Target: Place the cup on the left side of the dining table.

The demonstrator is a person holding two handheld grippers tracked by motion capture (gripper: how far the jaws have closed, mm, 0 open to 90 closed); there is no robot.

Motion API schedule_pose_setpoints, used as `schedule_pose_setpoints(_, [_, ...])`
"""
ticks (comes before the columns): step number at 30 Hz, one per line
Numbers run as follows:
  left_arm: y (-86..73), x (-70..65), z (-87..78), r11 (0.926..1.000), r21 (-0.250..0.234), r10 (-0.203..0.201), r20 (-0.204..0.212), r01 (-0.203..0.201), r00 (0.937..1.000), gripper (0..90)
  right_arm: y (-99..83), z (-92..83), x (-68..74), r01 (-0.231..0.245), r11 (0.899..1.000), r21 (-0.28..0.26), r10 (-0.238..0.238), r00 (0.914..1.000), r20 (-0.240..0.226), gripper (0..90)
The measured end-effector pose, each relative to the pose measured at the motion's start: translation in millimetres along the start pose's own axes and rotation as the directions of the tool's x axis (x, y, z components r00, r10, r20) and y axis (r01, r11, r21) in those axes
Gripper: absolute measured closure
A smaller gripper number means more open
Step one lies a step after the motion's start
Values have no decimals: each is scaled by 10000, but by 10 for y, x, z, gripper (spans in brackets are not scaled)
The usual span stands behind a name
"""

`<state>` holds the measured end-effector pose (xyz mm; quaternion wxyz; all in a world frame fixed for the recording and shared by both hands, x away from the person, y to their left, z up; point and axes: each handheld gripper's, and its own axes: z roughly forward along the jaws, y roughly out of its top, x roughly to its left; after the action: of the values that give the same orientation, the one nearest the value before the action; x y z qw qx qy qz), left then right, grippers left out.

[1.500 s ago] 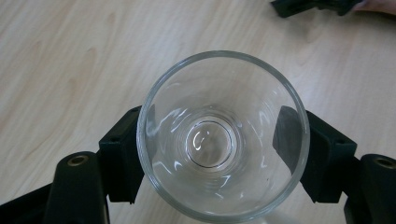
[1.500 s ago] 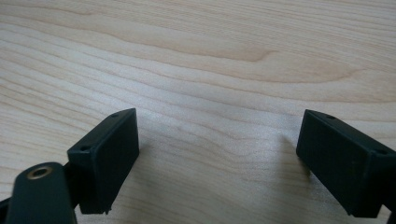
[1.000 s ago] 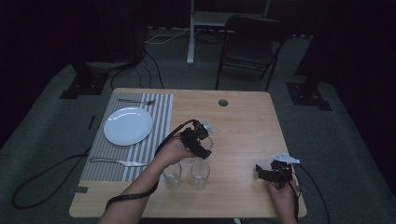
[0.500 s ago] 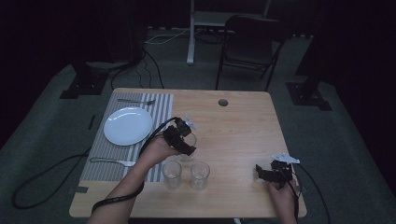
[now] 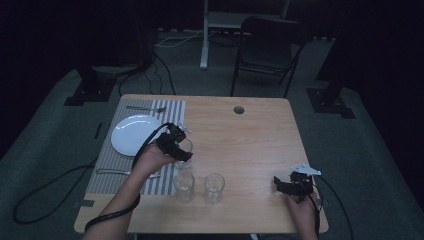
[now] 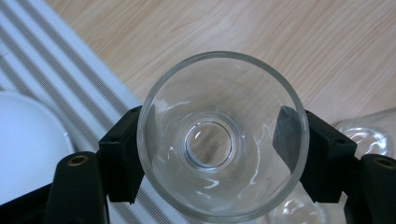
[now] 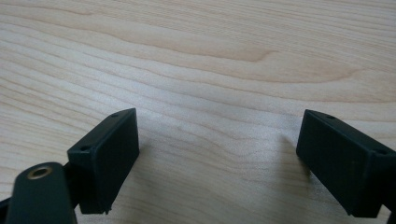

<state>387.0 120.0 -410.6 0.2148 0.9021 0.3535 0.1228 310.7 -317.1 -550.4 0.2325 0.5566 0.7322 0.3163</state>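
Holding item one: a clear tumbler (image 6: pixel 223 135), seen mouth-on in the left gripper view, clamped between the two black jaws of the left gripper (image 5: pixel 176 146), one jaw pressed to each side of the wall just under the rim. Location: in the high view, at the inner edge of the striped placemat (image 5: pixel 102 165), at about 4 o'clock from the white plate (image 5: pixel 134 134); whether its base rests on the surface or hangs just above cannot be told. Condition: empty, upright or nearly so. Handling judgement: smooth, rigid and fragile, so a firm even squeeze serves; any tilt risks slip along the jaw faces. Adjacent items: two more glasses, one (image 5: pixel 184 186) at 6 o'clock from the held tumbler and near it, the other (image 5: pixel 214 188) just beside that at its 3 o'clock; both sit close enough that a low sweep of the left hand could clip a rim, so the carry is best kept high and level until clear of them. Further items: a fork (image 5: pixel 146 108) at the mat's far edge, 12 o'clock from the plate; another utensil (image 5: pixel 111 172) at the plate's 6 o'clock. Right gripper (image 5: pixel 291 185): jaws spread wide apart, holding nothing, low over bare wooden table (image 5: pixel 250 135) at the near right corner, well apart from all glassware.
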Motion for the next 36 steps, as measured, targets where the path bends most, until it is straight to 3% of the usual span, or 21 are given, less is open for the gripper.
schedule_pose_setpoints(7, [-159, 176, -40, 9988, -26, -482, -243, 481, 9985, 288, 0, 0, 0, -1, 10000, -1, 1, 10000, 0, 127])
schedule_pose_setpoints(9, [-209, 239, -59, 9970, -111, -770, -343, 767, 9964, 289, 0, 0, 0, -1, 10000, -1, 1, 10000, 2, 127])
schedule_pose_setpoints(22, [-506, 541, -144, 9882, 91, -1518, -806, 1531, 9851, 288, 0, 0, 0, 0, 10000, 0, 0, 10000, 0, 127])
schedule_pose_setpoints(36, [-663, 641, -75, 9828, 252, -1802, -821, 1828, 9802, 288, 0, 0, 0, -2, 10000, 0, 2, 10000, 3, 127])
